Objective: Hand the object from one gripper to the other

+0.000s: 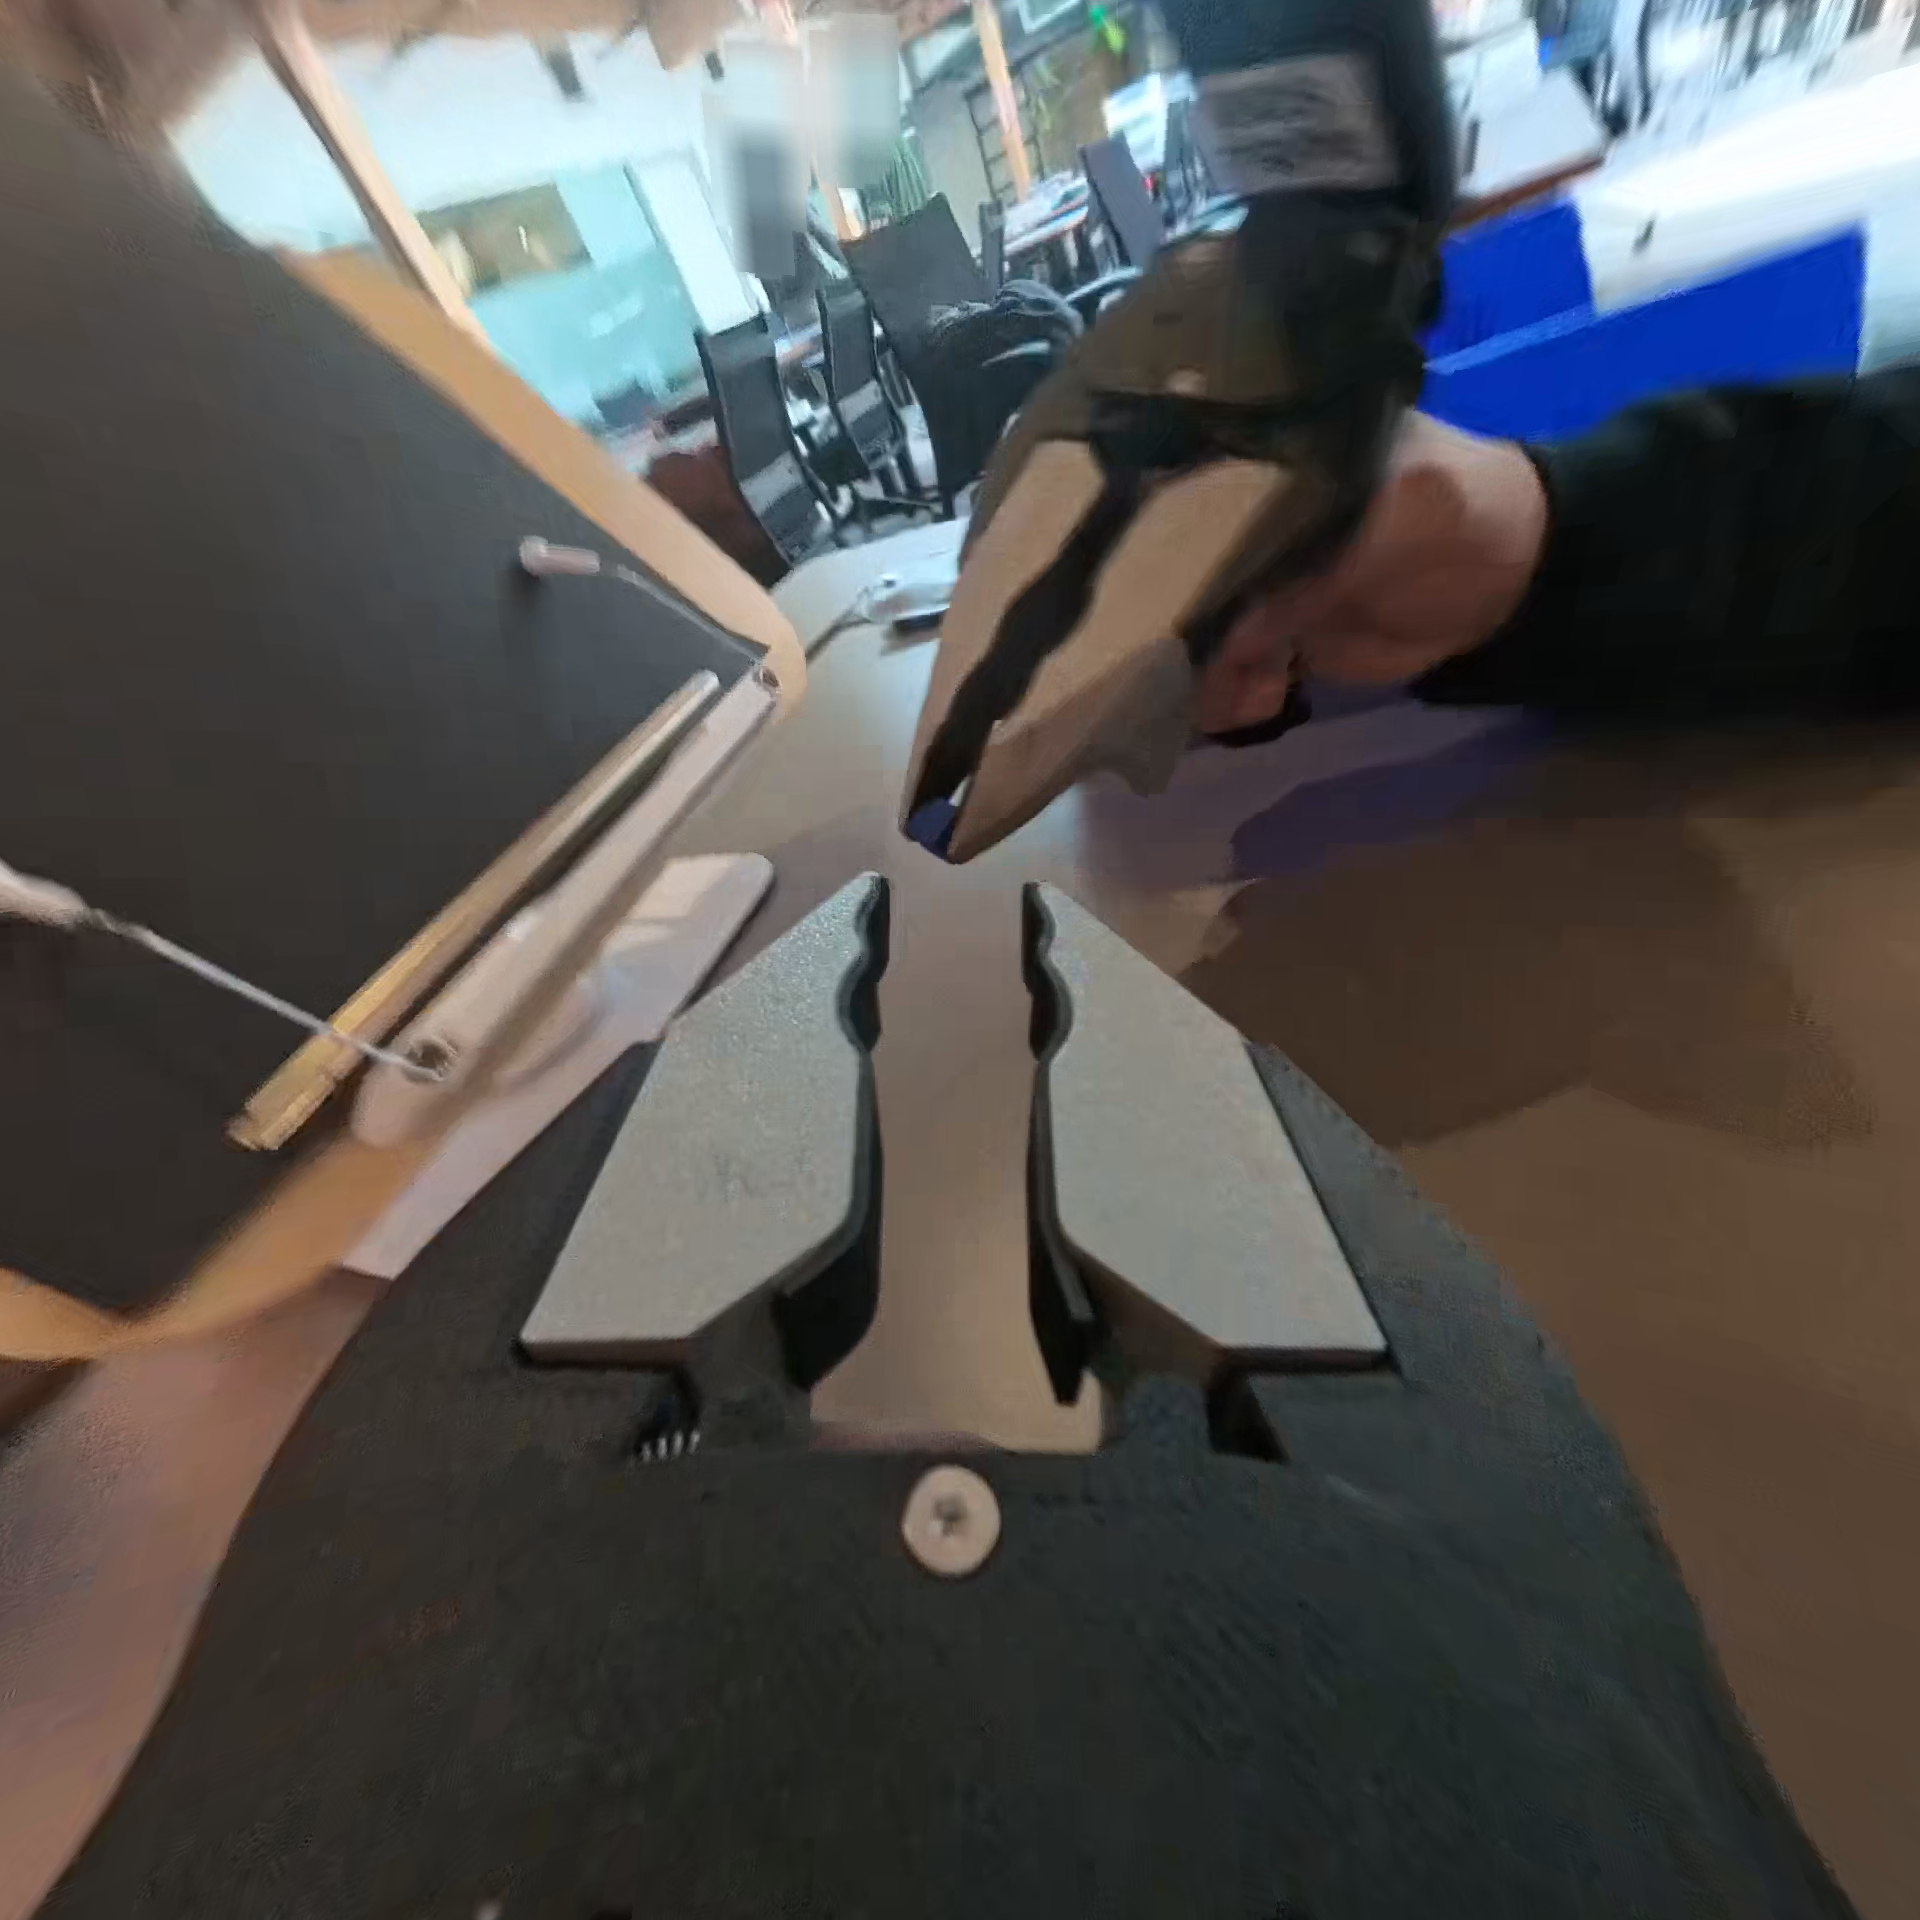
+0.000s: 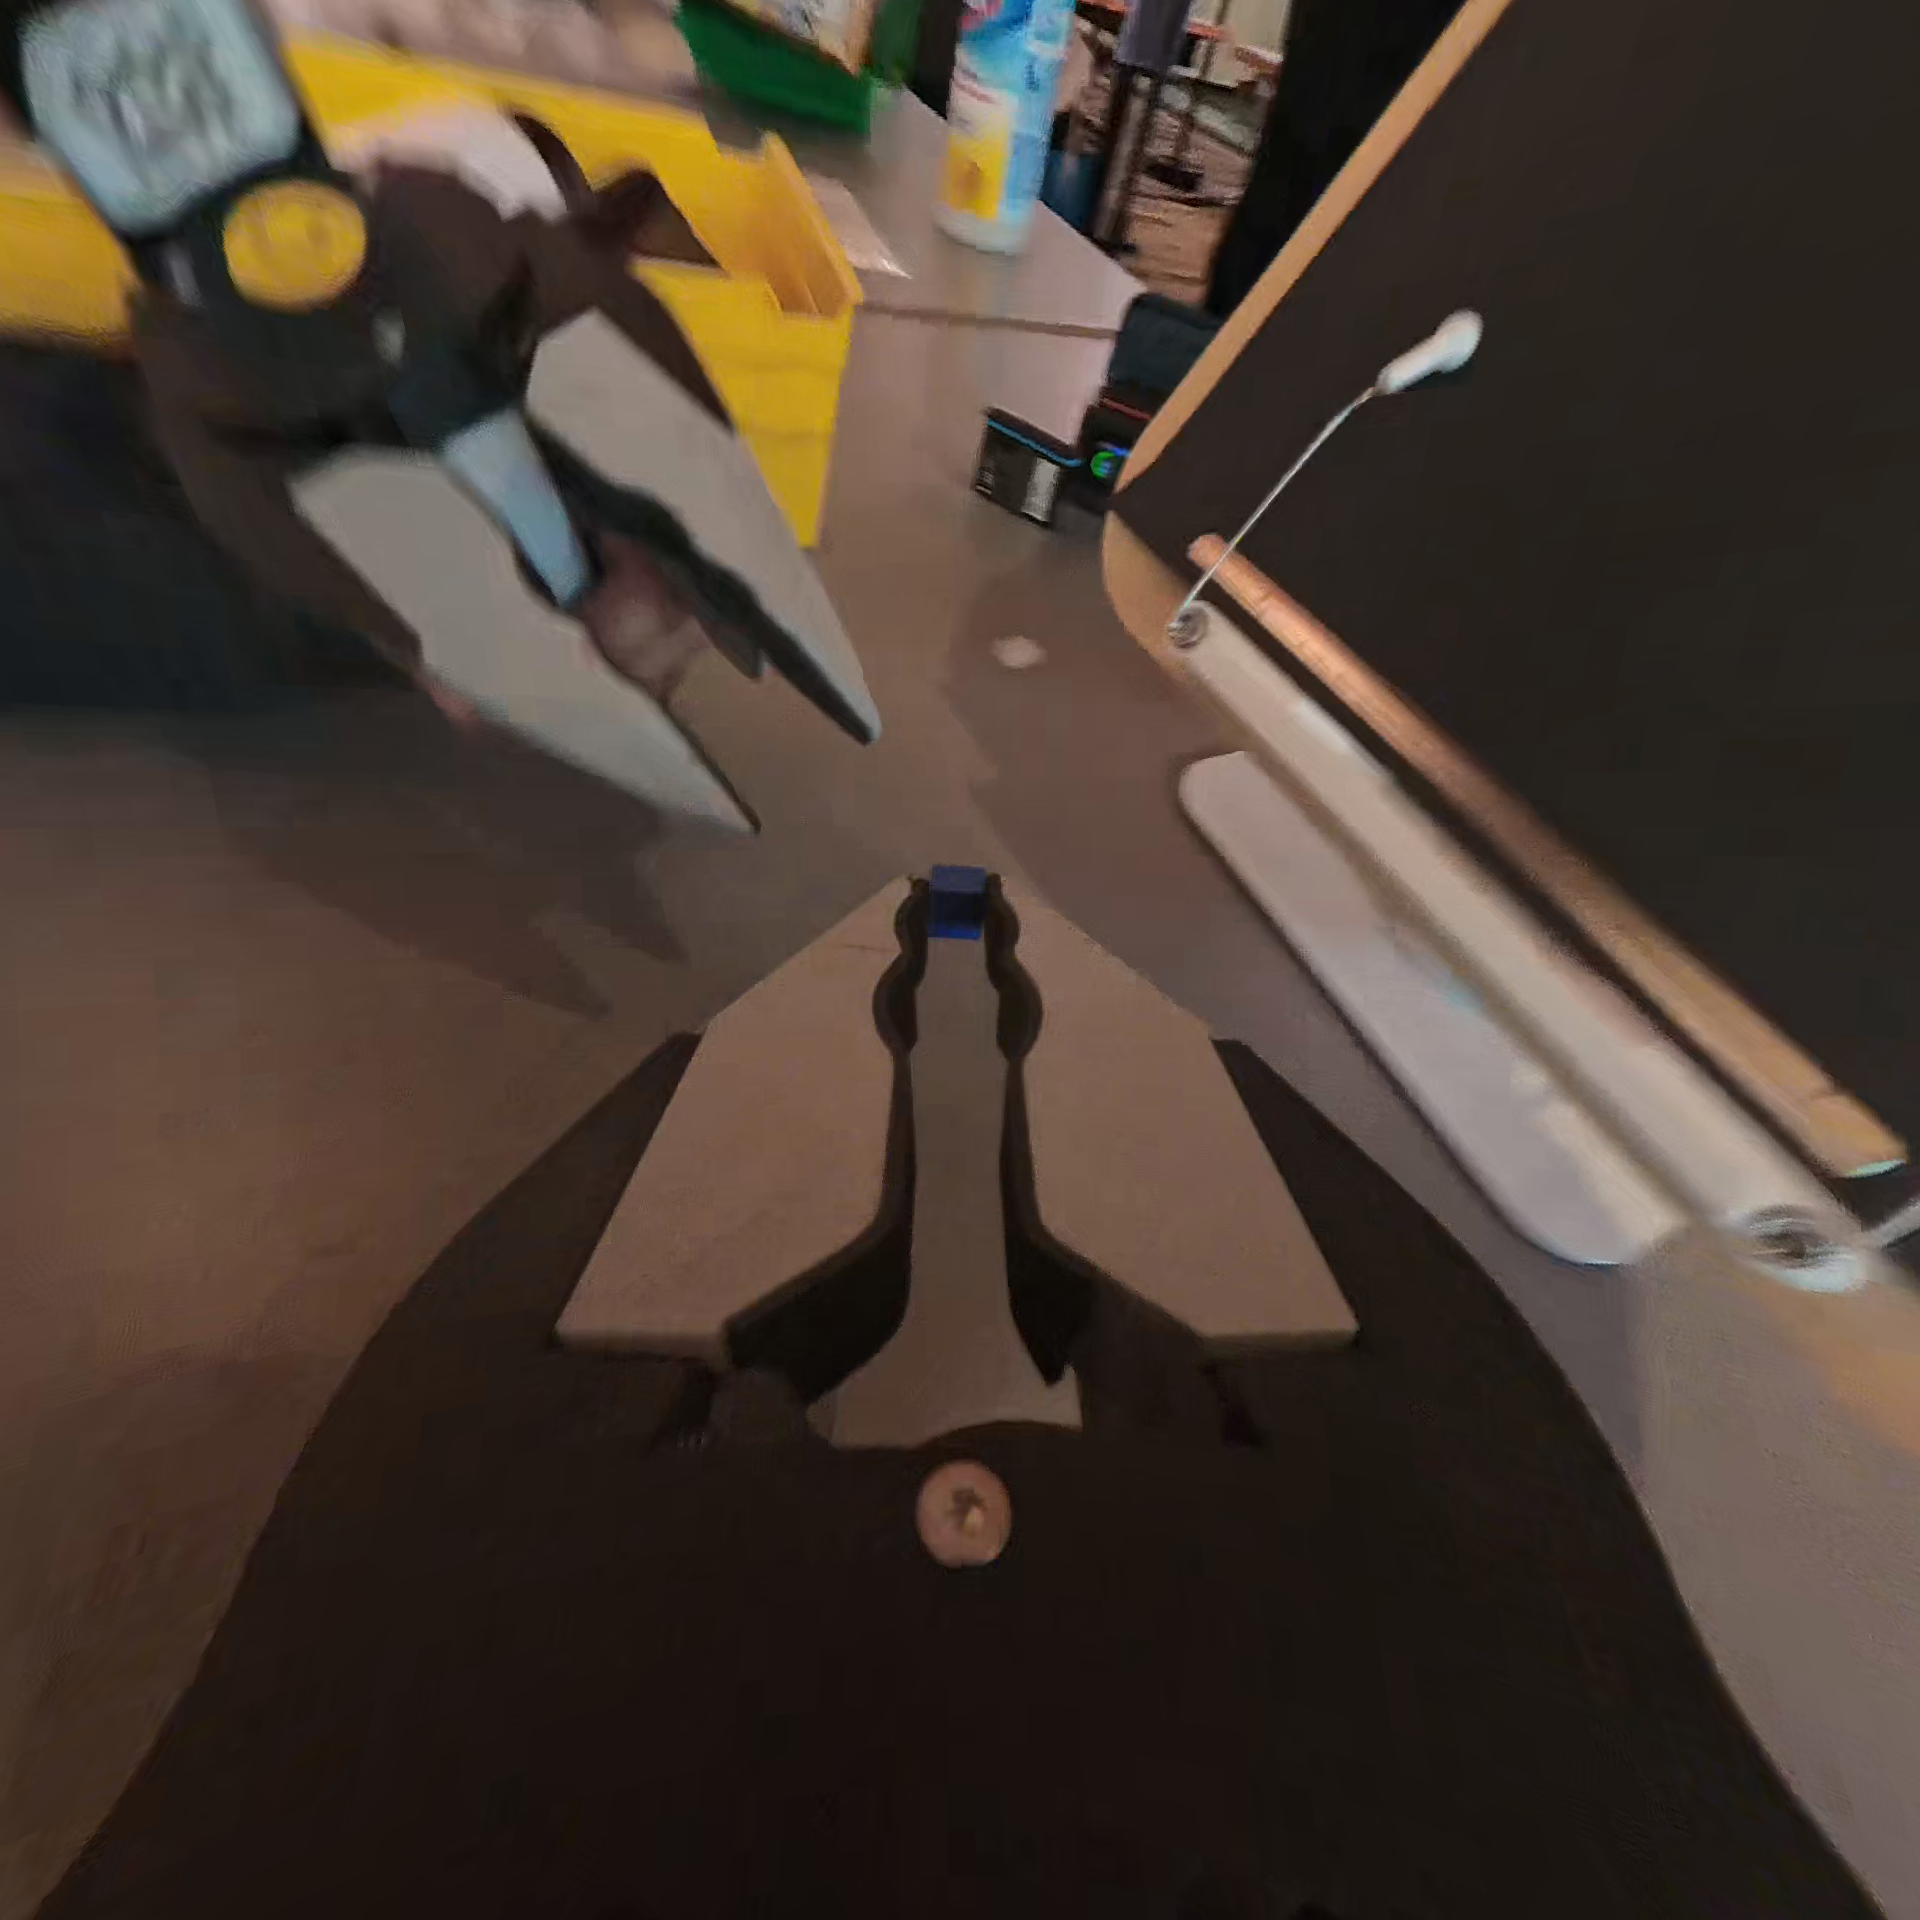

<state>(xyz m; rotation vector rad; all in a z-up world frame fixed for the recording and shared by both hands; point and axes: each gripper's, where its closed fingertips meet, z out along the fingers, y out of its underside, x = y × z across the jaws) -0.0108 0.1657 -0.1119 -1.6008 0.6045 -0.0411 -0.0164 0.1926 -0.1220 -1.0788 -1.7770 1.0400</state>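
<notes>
A small blue block (image 2: 956, 902) is pinched between the tips of my right gripper (image 2: 956, 888), which is shut on it above the brown table. In the left wrist view the same block (image 1: 932, 826) shows at the tip of the right gripper (image 1: 940, 821), held by a hand just ahead of my left gripper (image 1: 954, 894). My left gripper is open and empty, its fingers apart, its tips just short of the block. In the right wrist view the left gripper (image 2: 816, 779) hangs open at the upper left, close to the block.
A black board with a wooden rim (image 1: 260, 623) on a white stand (image 2: 1455, 1039) leans beside the grippers. A yellow bin (image 2: 769, 343), a spray bottle (image 2: 997, 125) and a small dark box (image 2: 1023, 468) stand farther back on the table (image 2: 260, 1091). Office chairs (image 1: 894, 343) stand behind.
</notes>
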